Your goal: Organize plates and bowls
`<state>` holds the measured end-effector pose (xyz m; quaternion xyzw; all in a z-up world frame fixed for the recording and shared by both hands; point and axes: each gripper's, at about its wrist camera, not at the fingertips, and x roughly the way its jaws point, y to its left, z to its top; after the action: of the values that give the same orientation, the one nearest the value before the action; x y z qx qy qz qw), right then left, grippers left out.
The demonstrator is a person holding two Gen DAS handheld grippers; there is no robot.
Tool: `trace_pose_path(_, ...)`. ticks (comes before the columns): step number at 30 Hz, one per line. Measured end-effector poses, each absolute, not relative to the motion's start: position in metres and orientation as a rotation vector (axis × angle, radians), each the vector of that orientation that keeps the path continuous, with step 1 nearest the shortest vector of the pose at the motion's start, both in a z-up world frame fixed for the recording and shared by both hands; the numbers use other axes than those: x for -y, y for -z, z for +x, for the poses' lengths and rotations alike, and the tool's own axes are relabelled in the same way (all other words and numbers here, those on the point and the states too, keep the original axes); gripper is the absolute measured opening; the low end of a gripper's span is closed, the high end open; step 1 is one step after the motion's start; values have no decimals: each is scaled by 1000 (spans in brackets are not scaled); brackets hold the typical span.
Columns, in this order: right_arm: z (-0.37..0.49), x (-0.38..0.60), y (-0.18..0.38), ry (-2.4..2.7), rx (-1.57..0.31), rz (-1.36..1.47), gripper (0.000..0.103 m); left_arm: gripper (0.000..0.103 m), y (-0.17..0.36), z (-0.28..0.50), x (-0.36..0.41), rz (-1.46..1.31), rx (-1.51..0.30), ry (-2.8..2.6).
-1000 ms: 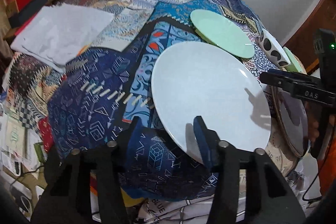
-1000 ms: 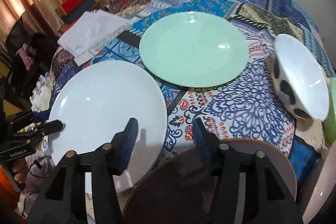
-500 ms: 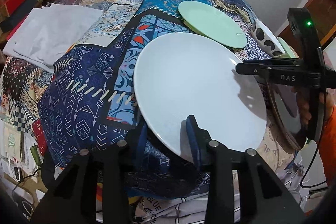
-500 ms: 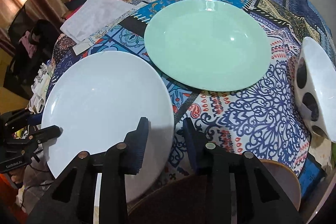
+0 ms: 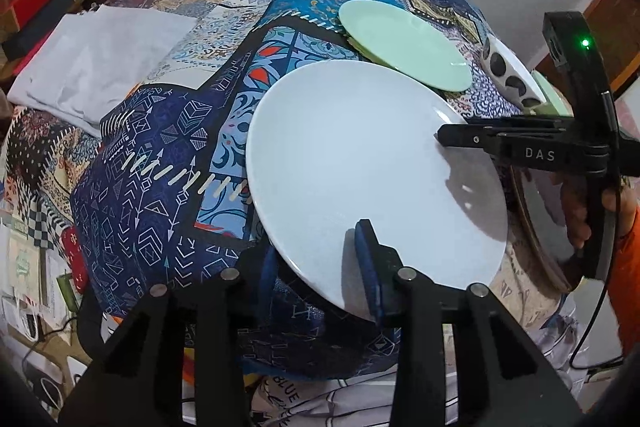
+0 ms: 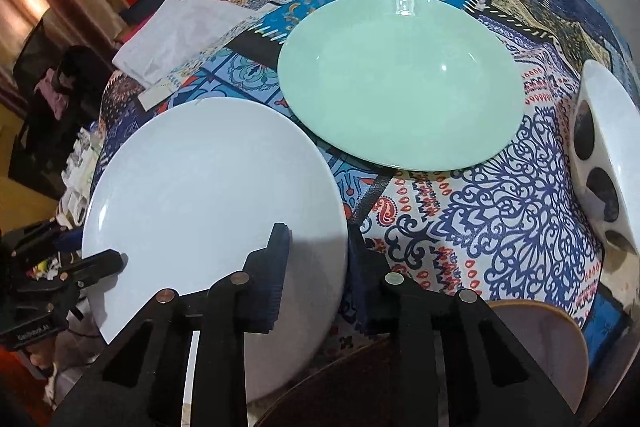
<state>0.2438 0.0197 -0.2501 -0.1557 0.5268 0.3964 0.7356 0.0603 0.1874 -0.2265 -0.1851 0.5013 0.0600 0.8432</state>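
The large round white plate (image 5: 372, 163) lies on the bench covered in blue patterned patchwork cloth (image 5: 152, 211), held at two opposite rims. In the left wrist view, the left claw (image 5: 320, 259) straddles the plate's near rim, one blue pad above the plate and one below it; its jaws have just been closing and the pads appear to press the rim. The same view shows the right claw (image 5: 444, 139) from the side, reaching in over the far rim, with a hand (image 5: 580, 211) in an orange sleeve on its handle. The right wrist view shows the right claw (image 6: 320, 255) astride the plate's (image 6: 208, 195) right edge, its jaws having just been closing, narrowly set with the rim between the pads. Only this view shows the pale green round plate (image 6: 400, 79) fully, lying just beyond the white one, apart from it. A white bowl with black spots (image 6: 608, 155) stands tilted at the right. A brown-rimmed dark plate (image 6: 536, 339) lies beneath the right claw. A folded white cloth (image 5: 100, 59) lies at the far left. Both claws point steeply downward.
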Motion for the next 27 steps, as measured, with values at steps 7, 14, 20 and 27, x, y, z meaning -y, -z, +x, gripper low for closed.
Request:
trace_pose_path(7, 237, -14, 241, -894, -1134, -301, 25, 37, 225, 55, -193, -442, -1027, -136)
trace_pose_path(14, 230, -10, 226, -911, -1083, -265, 25, 37, 214, 49, -199, -445, -993, -155)
trace_pose_path(20, 223, 2, 212, -904, -1043, -240, 25, 37, 190, 45, -197, -415, -929, -157)
trace_pose_path(27, 218, 27, 197, -871, -1006, -206, 25, 37, 171, 50, -186, -391, -887, -138)
